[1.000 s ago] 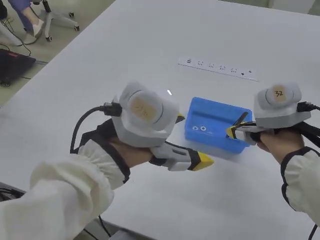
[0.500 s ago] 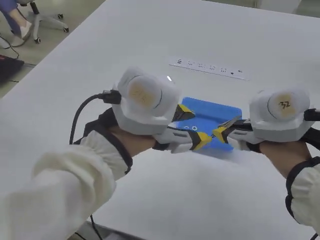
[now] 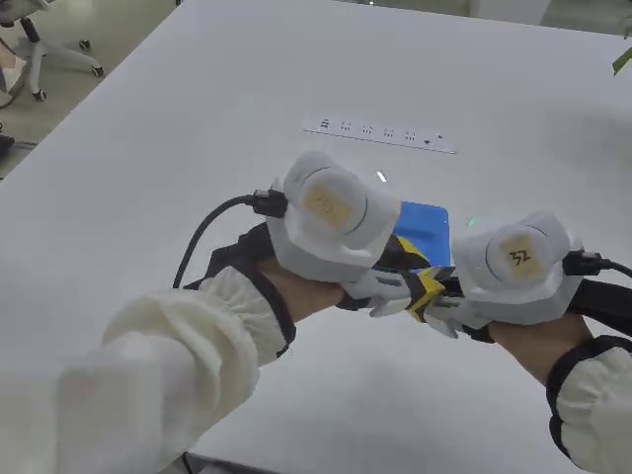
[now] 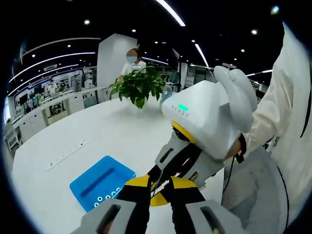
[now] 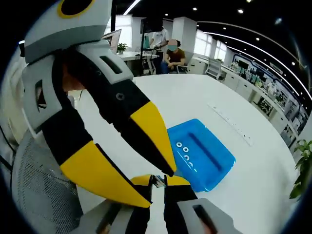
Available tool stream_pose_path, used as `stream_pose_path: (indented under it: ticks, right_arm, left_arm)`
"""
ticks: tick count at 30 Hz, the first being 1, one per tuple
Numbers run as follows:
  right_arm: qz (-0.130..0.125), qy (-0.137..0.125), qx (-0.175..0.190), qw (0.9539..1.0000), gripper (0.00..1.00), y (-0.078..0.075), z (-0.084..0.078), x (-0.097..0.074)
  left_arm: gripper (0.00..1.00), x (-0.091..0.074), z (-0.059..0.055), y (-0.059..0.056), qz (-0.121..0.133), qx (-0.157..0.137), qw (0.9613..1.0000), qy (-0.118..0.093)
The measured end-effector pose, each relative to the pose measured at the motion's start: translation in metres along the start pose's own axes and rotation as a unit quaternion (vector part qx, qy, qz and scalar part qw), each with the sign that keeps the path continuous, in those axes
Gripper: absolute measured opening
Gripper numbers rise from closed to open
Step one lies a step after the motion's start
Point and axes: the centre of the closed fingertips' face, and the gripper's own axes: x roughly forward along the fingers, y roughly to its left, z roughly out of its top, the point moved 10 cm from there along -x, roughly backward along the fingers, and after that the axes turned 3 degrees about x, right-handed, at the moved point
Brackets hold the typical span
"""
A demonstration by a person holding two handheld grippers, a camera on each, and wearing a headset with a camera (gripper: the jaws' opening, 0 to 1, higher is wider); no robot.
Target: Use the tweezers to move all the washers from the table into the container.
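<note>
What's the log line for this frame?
pose: tip to tip | left gripper: open | right gripper: shut on tweezers | washers: in blue container

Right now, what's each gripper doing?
Left gripper: open, jaws apart.
Right gripper: shut on the tweezers, which barely show between its tips.

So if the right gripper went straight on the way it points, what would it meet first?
Most likely the left gripper: its open jaws sit right ahead of the right gripper and its tweezers. The blue container lies beyond, to one side.
</note>
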Motion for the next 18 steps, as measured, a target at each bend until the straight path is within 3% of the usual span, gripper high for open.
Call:
stream_pose_path:
  ticks: [3,7,11,18]
  right_arm:
    - [0.002,-0.001,0.001,1.0,0.05,0.003,-0.003,-0.001]
    - [0.004,0.001,0.004,1.0,0.05,0.005,-0.006,0.0]
    - [0.006,0.0,0.005,1.0,0.04,0.007,-0.006,-0.001]
    - [0.009,0.005,-0.004,0.9999,0.05,0.012,-0.01,-0.001]
  left_arm:
    - [0.09,0.002,-0.001,0.0,-0.011,0.002,0.9999,0.004]
    - [0.02,0.001,-0.004,0.001,-0.003,0.035,0.9991,0.022]
    - [0.0,-0.002,-0.006,0.0,-0.004,0.047,0.9987,0.022]
    - [0.0,-0.007,-0.009,0.002,-0.008,0.043,0.9984,0.036]
